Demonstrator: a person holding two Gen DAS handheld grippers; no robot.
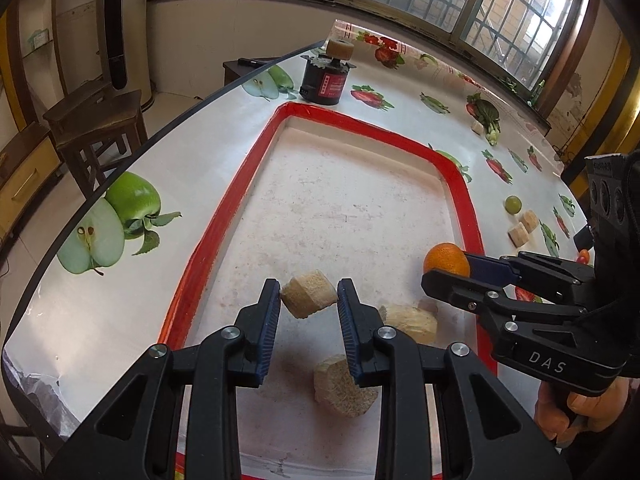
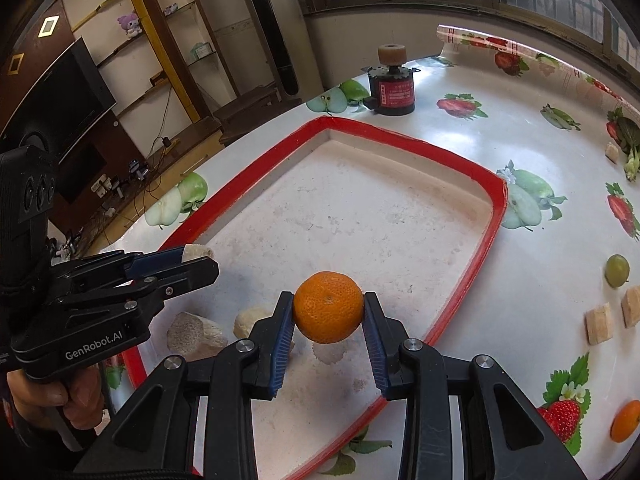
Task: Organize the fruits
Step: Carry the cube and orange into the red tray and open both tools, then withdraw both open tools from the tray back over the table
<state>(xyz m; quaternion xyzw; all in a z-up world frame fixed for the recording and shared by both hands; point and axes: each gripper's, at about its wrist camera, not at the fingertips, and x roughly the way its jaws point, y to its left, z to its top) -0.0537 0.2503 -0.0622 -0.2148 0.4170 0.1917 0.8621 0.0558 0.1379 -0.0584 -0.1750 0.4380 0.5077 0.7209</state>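
My left gripper [image 1: 309, 309] is shut on a beige cut chunk [image 1: 309, 298] and holds it above the red-rimmed white tray [image 1: 224, 216]. Two more beige chunks [image 1: 344, 386] [image 1: 410, 322] lie in the tray near its front. My right gripper [image 2: 328, 322] is shut on an orange [image 2: 328, 306] and holds it over the tray [image 2: 490, 232] near its right rim. In the left wrist view the right gripper [image 1: 448, 274] and orange [image 1: 446, 260] show at the right. In the right wrist view the left gripper [image 2: 200, 258] shows at the left with its chunk [image 2: 196, 250].
On the fruit-print table right of the tray lie a green fruit [image 2: 617, 271], two beige chunks [image 2: 599, 324] [image 2: 631, 306], another orange [image 2: 625, 421] and a far chunk [image 2: 612, 152]. A black motor with a beige roller [image 2: 392, 92] stands behind the tray. A wooden stool [image 1: 96, 128] stands left of the table.
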